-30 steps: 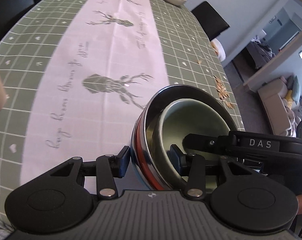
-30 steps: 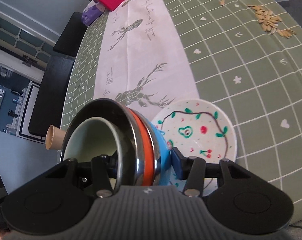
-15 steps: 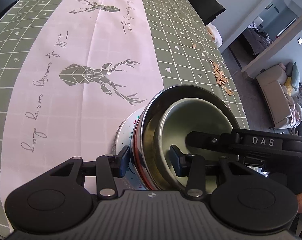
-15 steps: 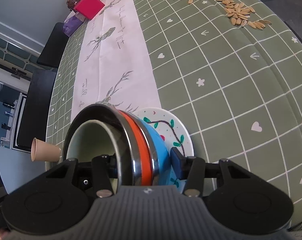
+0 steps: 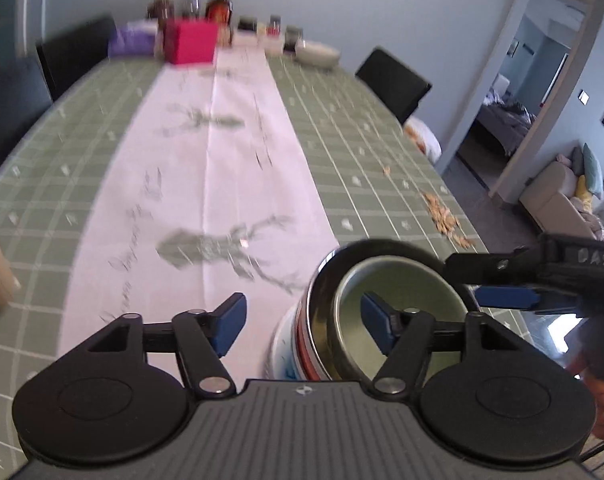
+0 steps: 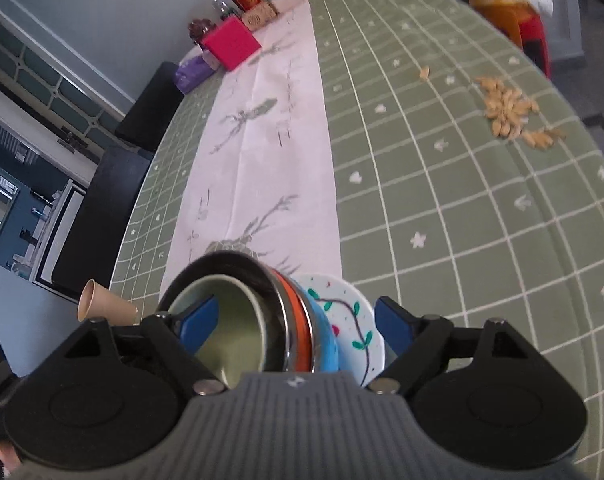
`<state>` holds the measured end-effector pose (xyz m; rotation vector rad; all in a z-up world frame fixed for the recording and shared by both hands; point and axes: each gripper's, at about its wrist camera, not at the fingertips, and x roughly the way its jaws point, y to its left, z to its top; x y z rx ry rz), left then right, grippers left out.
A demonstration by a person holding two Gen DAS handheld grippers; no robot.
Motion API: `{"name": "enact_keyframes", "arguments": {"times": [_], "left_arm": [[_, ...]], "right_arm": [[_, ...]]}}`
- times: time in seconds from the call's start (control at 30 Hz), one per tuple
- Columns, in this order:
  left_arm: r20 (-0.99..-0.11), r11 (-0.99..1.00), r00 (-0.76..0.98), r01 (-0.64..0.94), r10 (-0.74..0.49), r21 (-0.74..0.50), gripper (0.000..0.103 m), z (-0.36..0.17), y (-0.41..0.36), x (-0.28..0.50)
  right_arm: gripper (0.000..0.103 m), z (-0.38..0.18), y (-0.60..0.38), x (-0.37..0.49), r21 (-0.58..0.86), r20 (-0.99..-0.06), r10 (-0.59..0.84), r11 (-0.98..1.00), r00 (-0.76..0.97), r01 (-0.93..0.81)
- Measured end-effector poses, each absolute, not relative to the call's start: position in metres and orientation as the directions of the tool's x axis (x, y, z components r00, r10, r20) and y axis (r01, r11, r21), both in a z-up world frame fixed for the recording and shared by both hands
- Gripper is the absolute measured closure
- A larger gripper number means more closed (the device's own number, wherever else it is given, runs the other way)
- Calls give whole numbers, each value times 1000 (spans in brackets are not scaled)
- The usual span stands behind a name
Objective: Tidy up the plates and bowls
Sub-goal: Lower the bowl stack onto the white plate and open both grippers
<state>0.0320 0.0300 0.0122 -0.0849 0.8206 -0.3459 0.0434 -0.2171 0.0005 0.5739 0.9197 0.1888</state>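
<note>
A stack of bowls stands on a white painted plate [image 6: 352, 304] near the table's front edge. A pale green bowl [image 5: 398, 300] [image 6: 238, 328] sits inside a steel bowl [image 5: 330, 272] [image 6: 230, 260], over an orange bowl [image 6: 296, 304] and a blue bowl [image 6: 326, 344]. My left gripper [image 5: 304, 322] is opening: one finger hangs over the green bowl, the other stands clear to the stack's left. My right gripper [image 6: 298, 322] is opening too, straddling the stack's right wall without pressing it.
A paper cup [image 6: 102, 304] lies left of the stack. Seeds [image 6: 510, 112] are scattered toward the table's right edge. A red box [image 5: 190, 42], bottles and a white bowl [image 5: 318, 54] stand at the far end. Black chairs flank the table.
Both grippers opened wide and let go of the bowl stack's rim. The stack now rests on the painted plate. Both views tilted up toward the far end of the table.
</note>
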Motion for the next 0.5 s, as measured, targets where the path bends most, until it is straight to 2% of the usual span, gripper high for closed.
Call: {"name": "enact_keyframes", "arguments": {"times": [0.1,0.23,0.33,0.43,0.5], "left_arm": [[-661,963,703,231,-263,-138,19,28,30,15],[-554,988,822,156,-130,1,18,45,29,-12],[-535,991,834,121,-132,-55,12,48,39,-27],[-549,986,821,105,-157,-126,12,45,48,-38],[-540,990,830,103,-141,-99,12,42,49,-49]], "right_arm": [[12,19,-219,17,549,-621,351,833,701,70],[7,39,-197,-34,385,-526,190,922,829,33],[6,38,-175,-58,234,-555,39,966,831,111],[6,35,-166,-75,264,-544,68,960,836,94],[6,34,-160,-81,267,-543,92,961,835,68]]}}
